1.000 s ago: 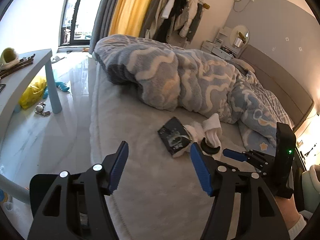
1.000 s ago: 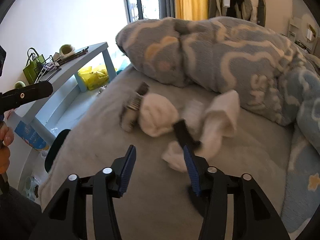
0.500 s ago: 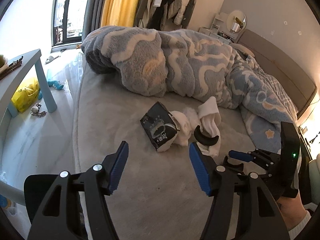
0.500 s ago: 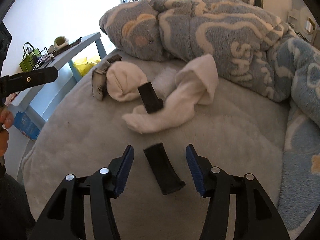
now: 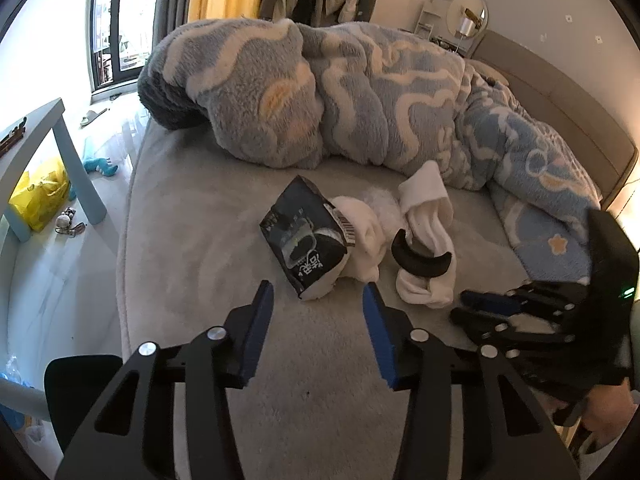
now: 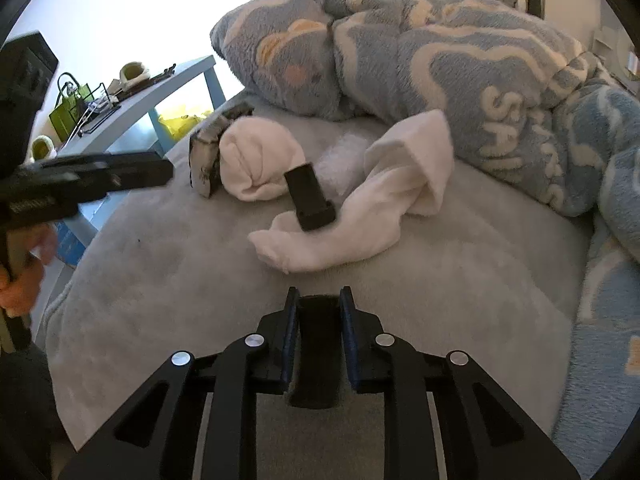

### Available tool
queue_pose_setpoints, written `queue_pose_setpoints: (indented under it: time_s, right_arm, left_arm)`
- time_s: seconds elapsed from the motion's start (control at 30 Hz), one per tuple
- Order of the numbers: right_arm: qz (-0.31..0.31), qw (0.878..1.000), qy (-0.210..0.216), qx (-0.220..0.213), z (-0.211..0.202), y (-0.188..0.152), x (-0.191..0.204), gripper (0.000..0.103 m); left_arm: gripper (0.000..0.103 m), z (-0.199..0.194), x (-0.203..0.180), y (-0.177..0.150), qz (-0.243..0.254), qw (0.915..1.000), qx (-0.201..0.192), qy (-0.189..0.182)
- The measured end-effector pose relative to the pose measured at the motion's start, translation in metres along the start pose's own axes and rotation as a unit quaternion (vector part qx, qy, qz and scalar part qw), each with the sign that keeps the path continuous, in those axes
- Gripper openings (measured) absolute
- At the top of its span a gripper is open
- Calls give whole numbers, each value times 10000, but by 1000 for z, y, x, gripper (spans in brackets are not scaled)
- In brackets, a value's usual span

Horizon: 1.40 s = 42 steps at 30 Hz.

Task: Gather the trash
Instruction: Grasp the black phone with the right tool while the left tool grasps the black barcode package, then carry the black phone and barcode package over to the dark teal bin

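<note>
- Left wrist view: the left gripper (image 5: 318, 308) hovers low over the grey bed (image 5: 192, 264) with its fingers (image 5: 260, 316) spread wide apart and nothing between them.
- Just beyond its fingertips lies a dark snack wrapper (image 5: 306, 240), flat on the bed, its long axis running from near right to far left, the torn end toward the blanket (image 5: 360, 92).
- The wrapper touches a balled white sock (image 5: 362, 236); a second white sock (image 5: 430, 240) lies just to the right with a curved black piece (image 5: 420, 258) resting on it.
- The right gripper (image 5: 486, 306) shows at the right edge, low on the bed; its closure cannot be told from here.
- Right wrist view: only here is it clear that the right gripper (image 6: 319, 308) has its fingers (image 6: 290, 328) clamped on a black strip (image 6: 318, 344), whose long axis runs straight ahead along the fingers.
- The wrapper (image 6: 210, 152) appears edge-on at far left, behind the balled sock (image 6: 258, 160).
- A blue table (image 6: 140, 100) stands beside the bed.
</note>
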State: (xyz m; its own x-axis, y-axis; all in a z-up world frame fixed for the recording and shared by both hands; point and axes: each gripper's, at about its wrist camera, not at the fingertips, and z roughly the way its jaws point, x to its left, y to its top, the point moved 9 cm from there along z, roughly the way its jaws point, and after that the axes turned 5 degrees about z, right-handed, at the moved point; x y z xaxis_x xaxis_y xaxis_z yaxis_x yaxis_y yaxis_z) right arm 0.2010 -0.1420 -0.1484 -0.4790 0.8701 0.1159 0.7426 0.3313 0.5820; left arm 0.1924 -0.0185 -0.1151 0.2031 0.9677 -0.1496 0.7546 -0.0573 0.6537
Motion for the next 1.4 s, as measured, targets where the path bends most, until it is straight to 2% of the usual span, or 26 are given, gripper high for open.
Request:
queue_pose_setpoints:
  time_s: [0.27,0.43,0.57,0.63,0.7,0.97,1.4]
  right_arm:
    - [356,9982,136,-453,-29,24,-10,20]
    - [399,9973,220,-578,-32,38,-9,20]
    - [371,9975,239,-554,-29,41,-8,20]
    - [368,9975,249,-556,-28,44,-8,20]
    - [350,9974,253,-576,-30,47,-6,20]
    - [289,9974,235,-625,-30,58,7,20]
    - [261,9964,342,-733,-25,82,39,20]
  left_arm:
    - [48,21,6,0,92,9995,146,251]
    - [46,32,6,0,174,9991,239,294]
    - [45,38,2,3,116,9996,209,146]
    - [41,39,2,5,162,9994,208,206]
    - [31,41,5,4,133,9993,249,229]
    - [15,33,10,5,41,9997,224,16]
    - [14,-3,39,8,-327,9993,-99,-159]
